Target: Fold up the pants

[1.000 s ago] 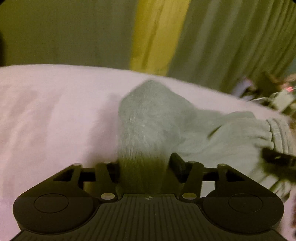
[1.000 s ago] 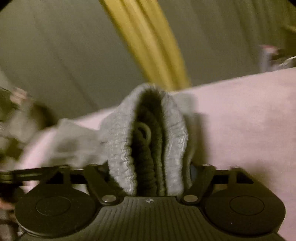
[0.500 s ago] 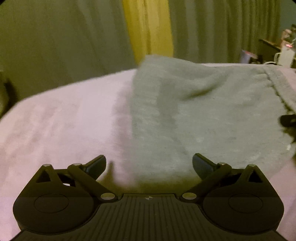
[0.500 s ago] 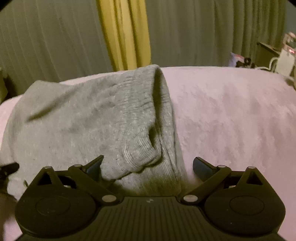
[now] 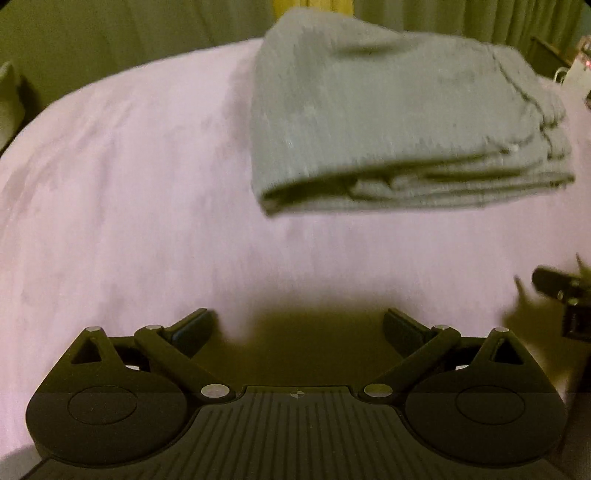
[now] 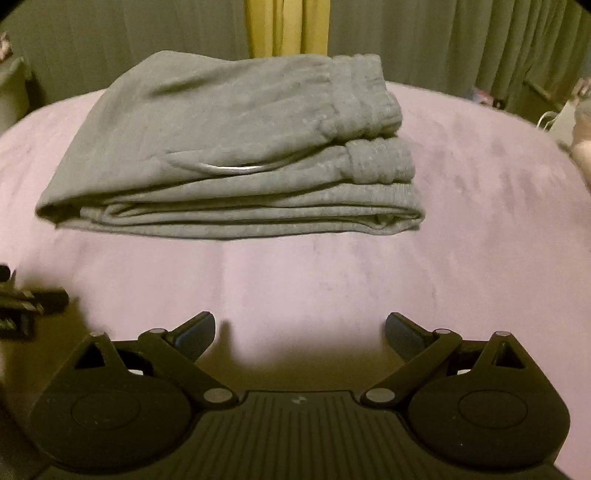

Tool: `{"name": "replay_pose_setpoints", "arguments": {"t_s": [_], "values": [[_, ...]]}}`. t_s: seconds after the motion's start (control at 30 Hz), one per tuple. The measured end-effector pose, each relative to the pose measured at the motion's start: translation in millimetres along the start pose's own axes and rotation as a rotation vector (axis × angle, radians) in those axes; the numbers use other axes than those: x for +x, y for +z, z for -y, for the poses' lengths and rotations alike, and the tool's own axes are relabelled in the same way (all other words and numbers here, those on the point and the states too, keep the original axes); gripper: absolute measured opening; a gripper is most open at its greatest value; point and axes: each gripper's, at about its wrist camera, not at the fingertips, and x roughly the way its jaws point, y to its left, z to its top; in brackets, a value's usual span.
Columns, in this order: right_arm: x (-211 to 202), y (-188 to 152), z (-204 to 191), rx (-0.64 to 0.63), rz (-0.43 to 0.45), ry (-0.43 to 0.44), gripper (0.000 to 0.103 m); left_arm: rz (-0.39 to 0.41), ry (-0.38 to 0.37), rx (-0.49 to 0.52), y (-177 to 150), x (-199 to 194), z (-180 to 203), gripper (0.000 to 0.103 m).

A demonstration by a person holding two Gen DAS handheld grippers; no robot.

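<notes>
1. No containers visible; the only bearing surface is the pink plush bed cover (image 6: 369, 277), with the folded grey fleece sweatpants (image 6: 229, 162) lying on it.
2. Right wrist view: sweatpants sit at 12 o'clock from the right black two-finger gripper (image 6: 300, 332), well apart from its tips; stacked layers show along the near edge, ribbed elastic parts at the stack's 3 o'clock side.
3. Left wrist view: the same stack sits at about 1 o'clock from the left black two-finger gripper (image 5: 298, 328), blurred, apart from its tips.
4. Both tools spread wide, nothing between the fingers, only bed cover below.
5. Olive-grey curtains (image 6: 443, 40) with a yellow curtain strip (image 6: 284, 26) hang behind the bed at 12 o'clock.
6. Versus a second ago: each tool then pinched grey fabric; the jaws have just been opening, the cloth is released, both tools have backed off, and the pants lie folded.
</notes>
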Motion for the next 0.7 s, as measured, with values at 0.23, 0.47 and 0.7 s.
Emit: {"name": "replay_pose_setpoints", "arguments": {"t_s": [0.23,0.47,0.7], "values": [[-17.2,-12.1,-10.1,-0.055,0.006,-0.093,0.099,0.074,0.014,-0.05,-13.9,-27.1,-0.3,0.102],[-40.6,-19.7,-15.7,-0.06,0.019,-0.048,0.099,0.092,-0.028,-0.087,-15.0,-44.1,-5.6,0.102],[-45.7,-10.6,-11.0,-0.017,0.007,-0.035,0.099,0.075,-0.084,-0.144,-3.4,-57.8,-21.8,0.102]]}}
